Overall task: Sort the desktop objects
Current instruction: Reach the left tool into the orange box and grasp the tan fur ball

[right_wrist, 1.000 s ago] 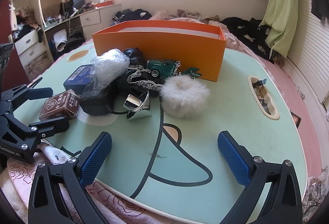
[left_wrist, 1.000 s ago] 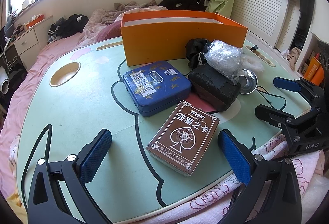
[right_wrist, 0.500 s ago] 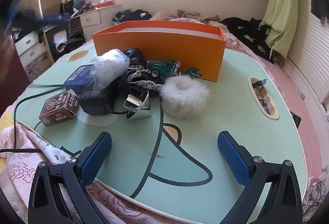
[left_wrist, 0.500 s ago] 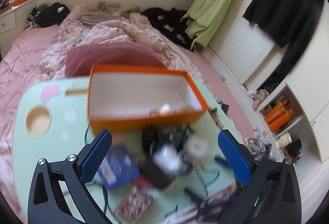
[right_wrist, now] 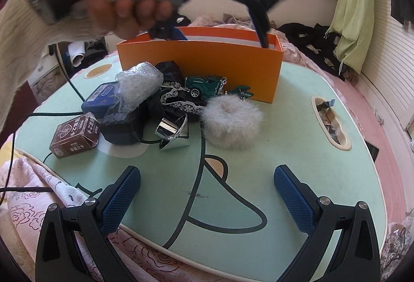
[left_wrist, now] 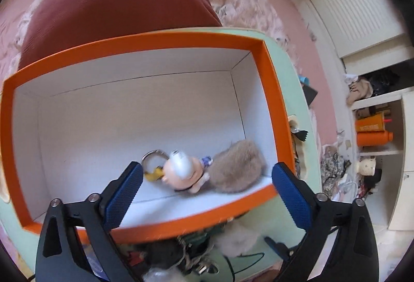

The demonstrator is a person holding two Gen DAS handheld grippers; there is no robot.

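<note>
One orange box (right_wrist: 199,67) stands on one pale green table (right_wrist: 284,152). Inside the box lie three things — one brown fur pompom (left_wrist: 236,165), one small doll figure (left_wrist: 183,169) and one metal key ring (left_wrist: 154,156).

Outside the box, on the table, eight loose things can be counted: one white fur pompom (right_wrist: 231,124), one green toy car (right_wrist: 204,85), one blue tin (right_wrist: 101,99), one brown card box (right_wrist: 75,134), one clear plastic wrap bundle (right_wrist: 138,83), one dark pouch (right_wrist: 121,127), one black lace-trimmed cloth (right_wrist: 176,101) and one shiny metal piece (right_wrist: 172,133).

Two grippers appear — the left gripper (left_wrist: 207,191) and the right gripper (right_wrist: 207,199) — each with two blue-padded fingers, four fingers in all.
</note>
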